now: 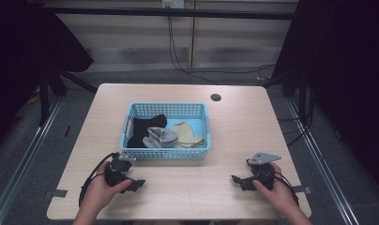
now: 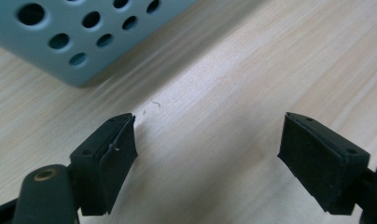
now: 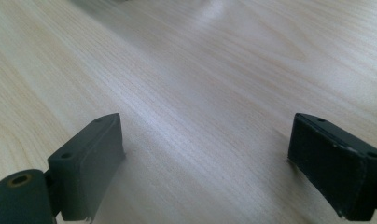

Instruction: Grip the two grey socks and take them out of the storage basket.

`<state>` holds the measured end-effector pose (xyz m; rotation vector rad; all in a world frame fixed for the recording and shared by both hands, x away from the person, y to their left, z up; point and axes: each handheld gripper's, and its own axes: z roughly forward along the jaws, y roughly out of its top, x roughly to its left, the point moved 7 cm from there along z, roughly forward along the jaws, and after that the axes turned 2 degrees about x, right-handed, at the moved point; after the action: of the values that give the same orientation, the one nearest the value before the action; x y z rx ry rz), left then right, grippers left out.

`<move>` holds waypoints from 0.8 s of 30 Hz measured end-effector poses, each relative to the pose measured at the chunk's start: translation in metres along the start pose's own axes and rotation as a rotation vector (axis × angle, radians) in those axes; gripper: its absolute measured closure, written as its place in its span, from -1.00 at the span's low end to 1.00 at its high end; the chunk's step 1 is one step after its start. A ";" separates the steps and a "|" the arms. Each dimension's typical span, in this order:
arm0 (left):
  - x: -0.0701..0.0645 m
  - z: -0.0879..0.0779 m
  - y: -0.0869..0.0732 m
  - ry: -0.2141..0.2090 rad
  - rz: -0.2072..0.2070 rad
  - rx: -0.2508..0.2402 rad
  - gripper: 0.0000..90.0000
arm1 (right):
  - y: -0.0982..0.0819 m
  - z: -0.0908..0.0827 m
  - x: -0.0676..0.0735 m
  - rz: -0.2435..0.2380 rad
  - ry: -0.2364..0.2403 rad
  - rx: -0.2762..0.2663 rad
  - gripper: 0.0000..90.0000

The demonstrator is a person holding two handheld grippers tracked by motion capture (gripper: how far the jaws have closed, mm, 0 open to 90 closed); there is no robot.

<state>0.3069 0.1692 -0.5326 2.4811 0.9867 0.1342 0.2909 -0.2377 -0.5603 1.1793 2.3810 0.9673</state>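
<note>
While both of the person's hands rest on the near part of the pale wood-grain table [image 1: 178, 197], each holds a black two-jaw tool low over the bare surface. Seen from the high view, the left tool [image 1: 137, 183] lies just in front of the near left corner of a light blue perforated plastic basket [image 1: 166, 153], with the left hand [image 1: 101, 191] wrapped around its body and a black cable looping off toward the table edge. On the other side, the right tool [image 1: 235, 179] sits well apart from the basket, held by the right hand [image 1: 276, 193], with a grey three-cornered plate on top. Both tools point inward, toward the middle of the table. Along the left gripper view, the left tool's jaws stand wide apart with nothing but wood between them, and the basket's hole-punched blue wall fills the upper left corner. Along the right gripper view, the right tool's jaws are likewise spread wide over empty wood grain. Inside the basket lie three pieces of soft cloth: a black piece of fabric [image 1: 144, 127] on the left, a crumpled grey piece [image 1: 160, 138] in the middle front, partly over the black one, and a pale yellow piece [image 1: 186, 134] on the right, touching the grey one. A small round dark hole [image 1: 216, 97] marks the table's far right area.
</note>
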 end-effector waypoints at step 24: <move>0.008 -0.056 0.022 -0.059 -0.042 0.203 -0.59 | 0.000 0.000 0.000 0.000 -0.001 0.000 -0.78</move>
<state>0.3120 0.1817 -0.4733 2.6272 1.0737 -0.0548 0.2909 -0.2377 -0.5603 1.1796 2.3800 0.9671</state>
